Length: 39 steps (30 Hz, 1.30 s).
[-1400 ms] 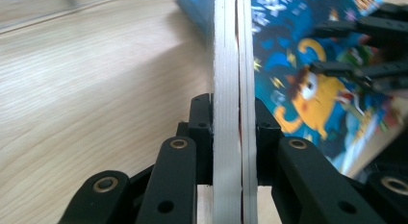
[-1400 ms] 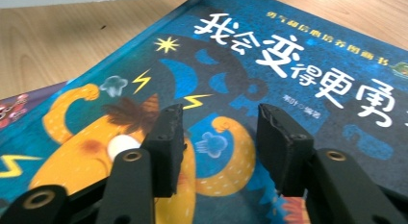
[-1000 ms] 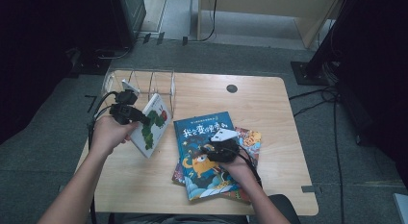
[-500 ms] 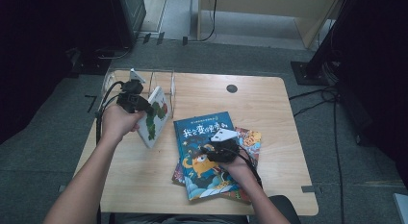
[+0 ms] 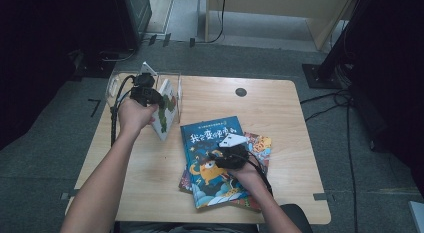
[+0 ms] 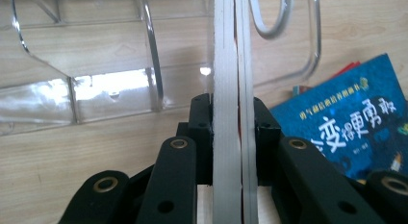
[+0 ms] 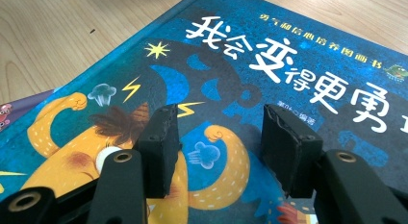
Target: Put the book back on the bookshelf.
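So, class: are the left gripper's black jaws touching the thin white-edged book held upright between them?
Touching. In the left gripper view, the left gripper has both black pads pressed flat against the white-edged book, with no gap on either side.

left gripper (image 5: 161,100): jaws clamped | right gripper (image 5: 220,157): jaws apart, lowered
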Each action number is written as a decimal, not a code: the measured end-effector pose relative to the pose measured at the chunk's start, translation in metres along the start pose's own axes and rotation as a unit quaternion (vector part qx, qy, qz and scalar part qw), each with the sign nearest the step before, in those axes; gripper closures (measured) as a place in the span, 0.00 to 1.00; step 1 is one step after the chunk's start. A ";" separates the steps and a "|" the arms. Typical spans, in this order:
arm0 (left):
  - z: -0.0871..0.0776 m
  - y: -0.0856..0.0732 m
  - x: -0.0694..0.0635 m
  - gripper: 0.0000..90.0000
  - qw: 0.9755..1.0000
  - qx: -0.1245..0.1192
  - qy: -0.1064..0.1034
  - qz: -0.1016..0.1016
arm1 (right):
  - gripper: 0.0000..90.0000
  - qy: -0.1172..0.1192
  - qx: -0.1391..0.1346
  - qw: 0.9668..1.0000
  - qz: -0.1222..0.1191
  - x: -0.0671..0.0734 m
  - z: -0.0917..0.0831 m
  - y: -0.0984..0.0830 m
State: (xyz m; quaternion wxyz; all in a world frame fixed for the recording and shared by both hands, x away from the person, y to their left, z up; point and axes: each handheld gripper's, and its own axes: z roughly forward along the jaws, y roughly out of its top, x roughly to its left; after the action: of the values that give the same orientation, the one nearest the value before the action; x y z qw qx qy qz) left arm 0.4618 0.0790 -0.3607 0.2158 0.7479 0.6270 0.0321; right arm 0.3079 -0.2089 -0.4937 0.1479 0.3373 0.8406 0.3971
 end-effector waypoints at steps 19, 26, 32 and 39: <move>0.032 0.026 0.000 0.86 1.000 -0.014 0.017 -0.001 | 0.53 -0.003 -0.001 1.000 -0.001 0.001 0.000 0.000; 0.041 0.026 -0.001 0.85 1.000 -0.006 0.014 0.000 | 0.53 -0.007 -0.001 1.000 0.006 0.002 -0.001 -0.001; 0.040 0.026 0.002 0.83 1.000 0.004 0.003 -0.004 | 0.53 -0.008 0.000 1.000 0.006 0.002 -0.002 -0.002; 0.028 0.027 0.000 0.77 1.000 -0.007 0.000 0.003 | 0.53 -0.008 0.000 1.000 0.006 0.002 -0.002 -0.002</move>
State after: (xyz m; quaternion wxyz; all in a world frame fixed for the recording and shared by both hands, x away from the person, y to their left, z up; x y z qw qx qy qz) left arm 0.4957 0.0683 -0.3761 0.2210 0.7482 0.6245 0.0367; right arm 0.3048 -0.2099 -0.4939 0.1520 0.3454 0.8372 0.3958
